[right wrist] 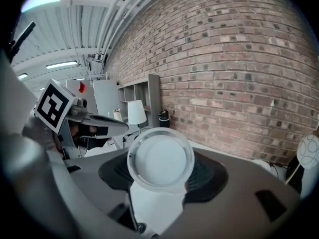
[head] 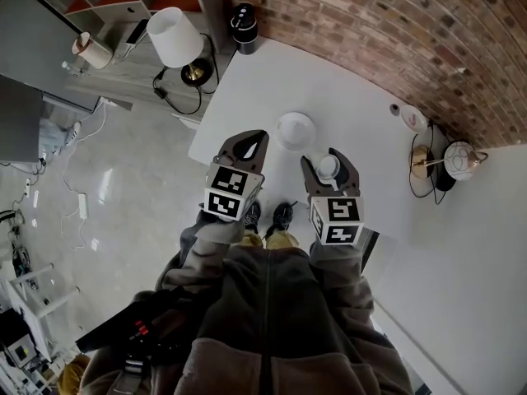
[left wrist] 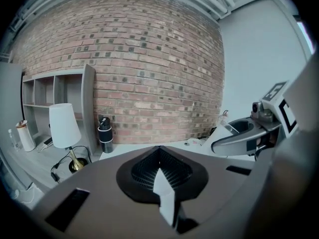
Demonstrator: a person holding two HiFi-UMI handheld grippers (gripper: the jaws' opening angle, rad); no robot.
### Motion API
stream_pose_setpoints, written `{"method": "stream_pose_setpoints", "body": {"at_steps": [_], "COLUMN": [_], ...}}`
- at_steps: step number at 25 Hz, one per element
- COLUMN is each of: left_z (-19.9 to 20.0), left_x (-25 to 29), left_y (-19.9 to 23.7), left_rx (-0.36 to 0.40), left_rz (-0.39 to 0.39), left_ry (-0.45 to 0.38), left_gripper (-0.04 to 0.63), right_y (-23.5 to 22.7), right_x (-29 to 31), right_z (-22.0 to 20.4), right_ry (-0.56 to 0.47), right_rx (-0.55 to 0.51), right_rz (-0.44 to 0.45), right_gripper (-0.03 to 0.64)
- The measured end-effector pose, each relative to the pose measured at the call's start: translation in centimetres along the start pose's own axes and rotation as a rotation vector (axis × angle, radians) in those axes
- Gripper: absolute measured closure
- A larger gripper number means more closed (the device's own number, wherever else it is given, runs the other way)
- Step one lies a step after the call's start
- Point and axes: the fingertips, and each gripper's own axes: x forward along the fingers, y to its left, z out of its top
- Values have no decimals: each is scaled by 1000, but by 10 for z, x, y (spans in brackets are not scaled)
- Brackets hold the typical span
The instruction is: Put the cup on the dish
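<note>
Head view is showing the person standing at the near edge of the white table, both grippers reaching out over it. The right gripper is gripping the white cup, its jaws spread wide and pressing on either side of it. The cup is sitting upright between those jaws, near and just right of the white dish, which is lying on the table, apart from the cup.

Right gripper view is looking straight down onto the cup, its round rim filling the space between the jaws of the right gripper. The brick wall is curving behind it.

The left gripper is hovering just left of the dish with its jaws brought together at the tips and carrying nothing. Left gripper view is confirming it: the left gripper is showing only a dark hollow between the closed jaws. Far beyond them, a table lamp with a white shade and a black bottle are standing on the left side of the room.
</note>
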Motion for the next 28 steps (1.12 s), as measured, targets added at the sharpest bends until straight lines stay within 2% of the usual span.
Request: {"method": "stream_pose_setpoints", "body": {"at_steps": [12,28], "left_z": [-73,-163], "left_x": [35,68], "left_y": [18,31], "left_rx": [-83,-191], "left_rz": [56,51], "left_ry": [147,362], "left_gripper": [591,591], "right_y": [-18,-32], "right_x": [59,145], "right_z": [-62,-134], "right_ry": [135,277], "right_rx": [7,3], "right_rz": [35,73], "right_gripper": [357,357]}}
